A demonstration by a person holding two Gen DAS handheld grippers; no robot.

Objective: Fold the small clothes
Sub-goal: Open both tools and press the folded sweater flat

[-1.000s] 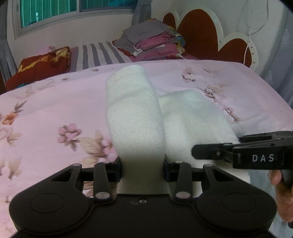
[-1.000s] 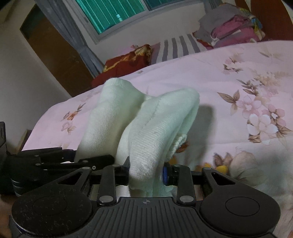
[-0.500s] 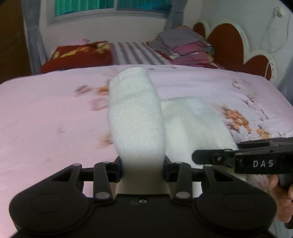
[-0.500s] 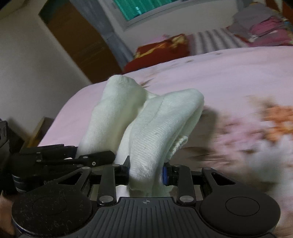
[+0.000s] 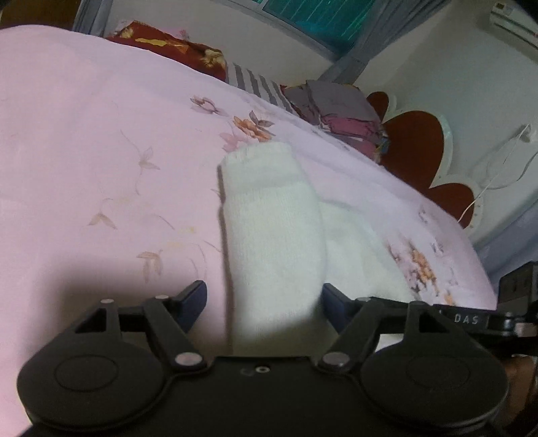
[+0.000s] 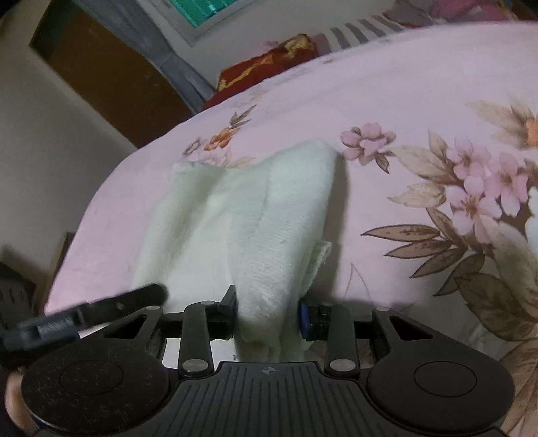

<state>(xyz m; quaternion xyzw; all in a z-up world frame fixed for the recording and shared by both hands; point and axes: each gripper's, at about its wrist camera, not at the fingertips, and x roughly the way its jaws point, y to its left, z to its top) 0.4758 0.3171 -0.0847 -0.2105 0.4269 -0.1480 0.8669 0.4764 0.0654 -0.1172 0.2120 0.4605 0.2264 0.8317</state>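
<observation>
Pink bedding printed with flowers [image 5: 101,141] covers a wide bed and fills most of both wrist views. At about twelve o'clock in the left wrist view a dark red pillow [image 5: 175,47] and a striped pillow [image 5: 255,84] lie against the far wall, with a window [image 5: 316,16] above them. A stack of folded clothes [image 5: 336,117] sits at about one o'clock, next to a brown scalloped headboard [image 5: 417,148].

A small white knitted garment [image 5: 272,235] lies on the bedding, stretching from six o'clock towards the centre of each view. In the right wrist view it shows as two soft lobes [image 6: 255,215] side by side, their far ends resting on the flowered cover.

The left gripper [image 5: 262,299] has just been opening. Its jaws now stand wide, with the near end of the garment between them; a clear gap shows at the left pad [image 5: 191,299], so nothing is pinched. The right gripper [image 6: 267,312] is closed on the garment: both pads press into the near end of the right-hand lobe, and the cloth bunches between them.

Each gripper shows in the other's view, the right one at four o'clock [image 5: 470,319] and the left one at eight o'clock, blurred [image 6: 94,312].
</observation>
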